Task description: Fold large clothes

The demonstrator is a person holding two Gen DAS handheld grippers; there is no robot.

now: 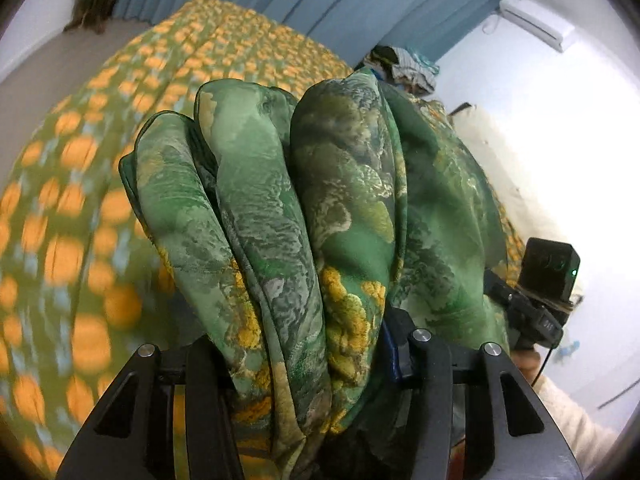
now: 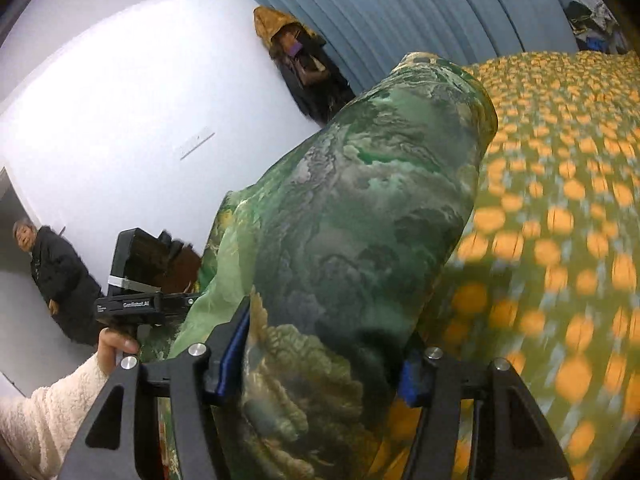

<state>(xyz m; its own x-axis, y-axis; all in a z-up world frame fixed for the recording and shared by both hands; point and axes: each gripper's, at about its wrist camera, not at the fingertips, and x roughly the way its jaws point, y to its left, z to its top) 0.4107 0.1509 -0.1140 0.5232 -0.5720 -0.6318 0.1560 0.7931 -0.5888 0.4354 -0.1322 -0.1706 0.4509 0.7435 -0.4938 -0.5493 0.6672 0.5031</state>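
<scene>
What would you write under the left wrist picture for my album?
Left tongs clamp bunched folds of a green landscape-print garment above a bedspread dotted with orange.

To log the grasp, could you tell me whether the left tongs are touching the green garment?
Touching. In the left wrist view, the green garment bunches between the left tongs, pressed against both fingers.

A bed [image 1: 240, 44] fills the left of the frame, covered by a green bedspread [image 2: 560, 200] with orange dots.
</scene>
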